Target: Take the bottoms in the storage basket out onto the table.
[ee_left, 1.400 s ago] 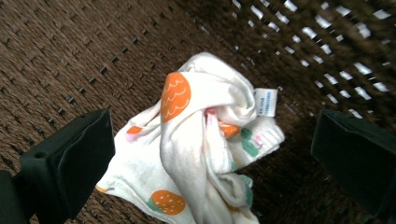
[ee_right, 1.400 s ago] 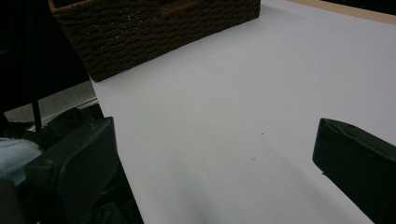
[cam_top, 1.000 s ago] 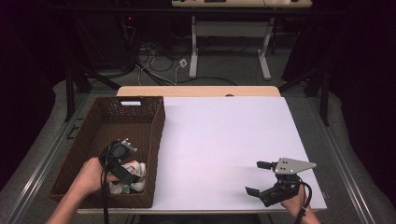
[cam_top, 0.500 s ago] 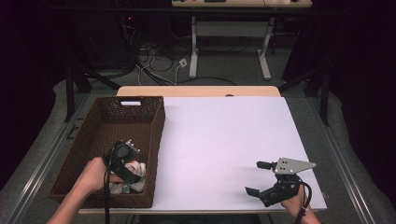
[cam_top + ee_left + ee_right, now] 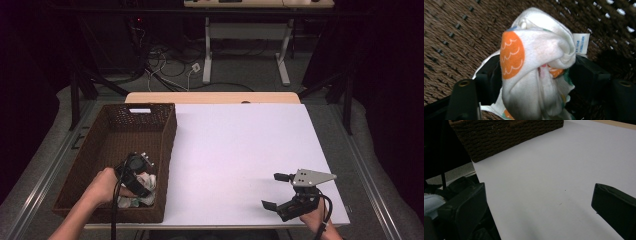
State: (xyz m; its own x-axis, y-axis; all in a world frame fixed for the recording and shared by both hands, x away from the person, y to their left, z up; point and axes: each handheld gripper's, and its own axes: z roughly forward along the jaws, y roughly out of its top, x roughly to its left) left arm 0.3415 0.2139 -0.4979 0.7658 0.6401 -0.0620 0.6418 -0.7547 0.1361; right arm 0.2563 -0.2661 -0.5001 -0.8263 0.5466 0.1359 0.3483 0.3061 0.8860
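The left tongs [image 5: 142, 175] are sitting down inside the basket [image 5: 100, 150], at about eight o'clock on the desk [image 5: 240, 150], and they are pinching a bunched white cloth [image 5: 145, 187] between their black jaws. In the left gripper view the cloth [image 5: 536, 67] is bulging up between the two jaws as a twisted knot, showing an orange patch with white scallop lines on its left side and a small white label sticking out at its upper right. The brown woven floor and wall of the basket [image 5: 454, 32] are lying just behind the cloth. A hand [image 5: 102, 186] is gripping the left tongs from the near side, with the forearm coming in from the bottom edge of the high view, and a dark cable is trailing down from the hand.

The right tongs [image 5: 275, 192] are resting at about four o'clock on the desk, near its front right corner, with the jaws spread wide and nothing between them. A grey three-cornered plate is sitting on top of them. In the right gripper view the two black jaws are standing well apart at the bottom left and right, with bare white desk [image 5: 549, 182] between them and the basket [image 5: 506, 135] lying farther off at the top.

The basket is occupying the left side of the desk, its long side running front to back.
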